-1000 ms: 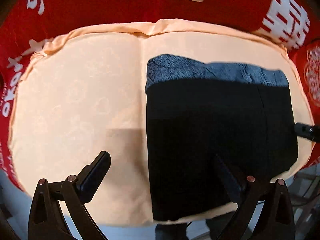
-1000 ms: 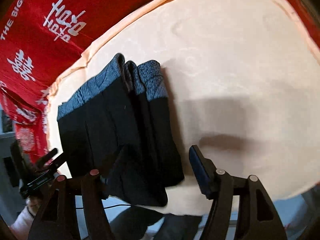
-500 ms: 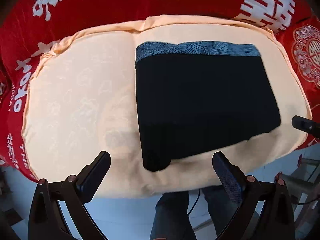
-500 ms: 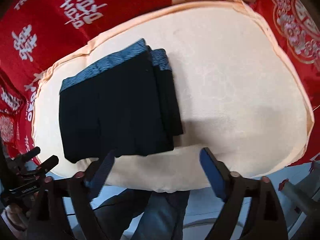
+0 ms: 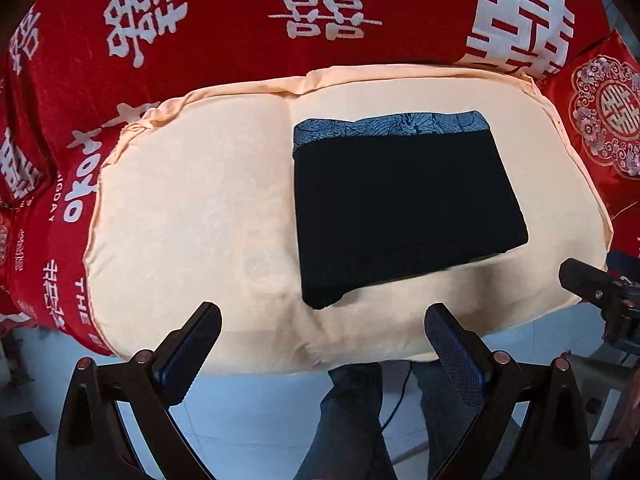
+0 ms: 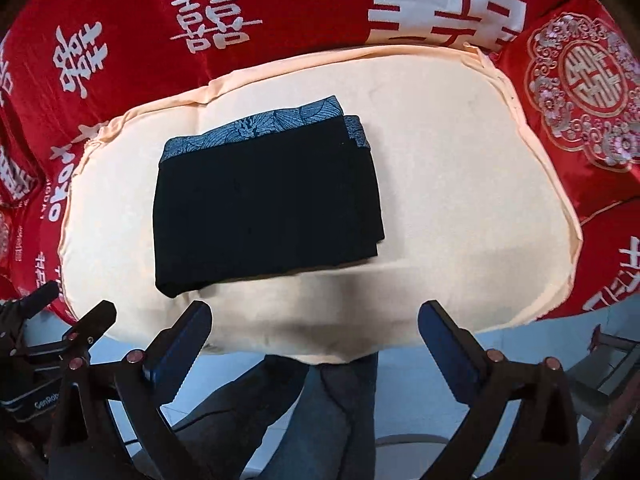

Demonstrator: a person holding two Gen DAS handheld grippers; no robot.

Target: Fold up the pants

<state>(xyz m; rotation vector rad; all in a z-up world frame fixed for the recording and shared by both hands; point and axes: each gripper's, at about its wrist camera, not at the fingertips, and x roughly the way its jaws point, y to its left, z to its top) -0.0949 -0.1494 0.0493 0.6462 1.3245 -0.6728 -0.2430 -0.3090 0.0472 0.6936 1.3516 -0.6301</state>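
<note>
both sets of fingers spread wide, empty: left gripper [image 5: 322, 330], right gripper [image 6: 316, 326], above the cushion's near edge. red printed cloth [image 5: 224, 24] behind, person's legs [image 6: 320, 420] below. folded pants [image 5: 400, 208] flat on peach cushion [image 5: 192, 216], long axis left-right, grey waistband at far edge.

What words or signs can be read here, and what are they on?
"囍", in white, repeated: red cloth.
"囍" inside a floral medallion: red cushion.
"THE": red cloth, top edge of right view.
"GenRobo…", cut off: left gripper body.
Small lettering at left: too blurred.
</note>
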